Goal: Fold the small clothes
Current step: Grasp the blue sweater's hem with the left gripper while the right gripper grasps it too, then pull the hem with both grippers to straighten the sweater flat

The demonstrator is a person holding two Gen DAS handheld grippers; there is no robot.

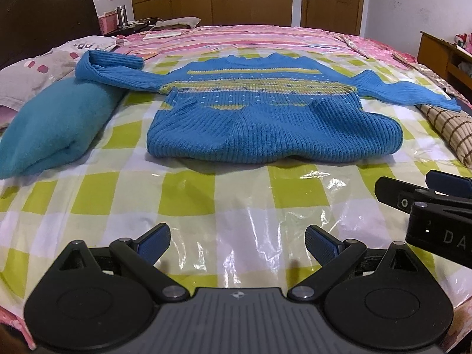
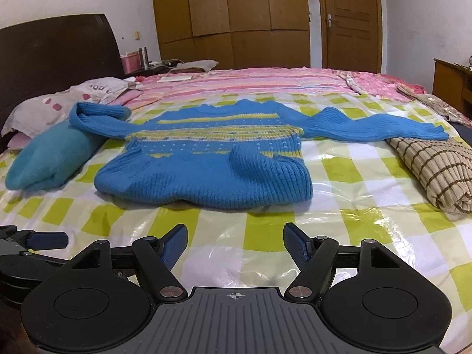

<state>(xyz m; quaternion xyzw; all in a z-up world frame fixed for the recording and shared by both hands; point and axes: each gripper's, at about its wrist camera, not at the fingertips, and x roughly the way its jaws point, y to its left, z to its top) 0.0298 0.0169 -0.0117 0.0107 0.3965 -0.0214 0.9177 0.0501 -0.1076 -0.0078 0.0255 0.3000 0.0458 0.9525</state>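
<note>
Only R view shows whole checked roll (image 2: 433,174); both hand-held grippers (image 1: 237,243) (image 2: 235,244) spread, empty; sweater (image 2: 206,162) flat.

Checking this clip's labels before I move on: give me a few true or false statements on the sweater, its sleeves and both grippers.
1. The blue sweater lies on the checked plastic sheet. True.
2. The left gripper grips the sweater's hem. False: it is open, with nothing between its fingers, short of the hem.
3. One sleeve drapes over the teal cushion. True.
4. The right gripper is shut. False: it is open and empty.
5. The other sleeve's cuff reaches the brown checked cloth. True.
</note>
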